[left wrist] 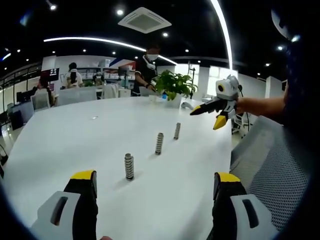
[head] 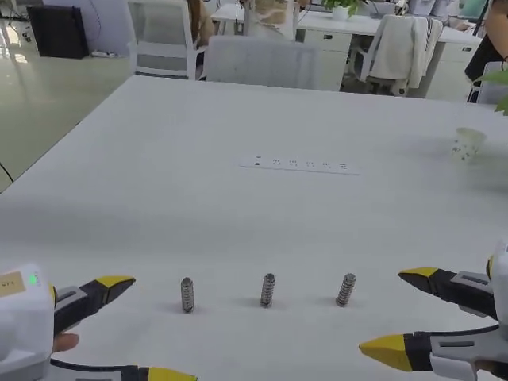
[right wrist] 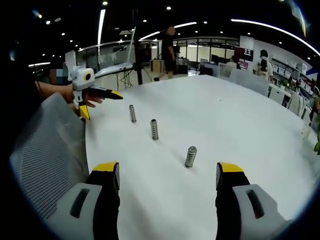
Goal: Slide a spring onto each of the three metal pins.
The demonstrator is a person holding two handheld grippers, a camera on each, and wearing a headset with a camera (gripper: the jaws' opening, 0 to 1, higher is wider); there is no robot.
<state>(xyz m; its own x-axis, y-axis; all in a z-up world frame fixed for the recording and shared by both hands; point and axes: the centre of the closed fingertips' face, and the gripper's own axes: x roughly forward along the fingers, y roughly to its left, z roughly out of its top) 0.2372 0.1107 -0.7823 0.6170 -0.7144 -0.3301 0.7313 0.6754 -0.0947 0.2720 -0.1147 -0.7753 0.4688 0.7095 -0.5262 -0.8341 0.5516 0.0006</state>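
Looks like final step basically done: three springs upright in row, presumably each over one of the pins, though pins hidden inside coils. Next move, my guess: check seating, then back off.

Left gripper fingers spread wide, empty, touching nothing, off to left of middle spring. Right gripper fingers also wide apart, empty, off to right of middle spring. Springs on white worktop; socket strip well behind middle spring.
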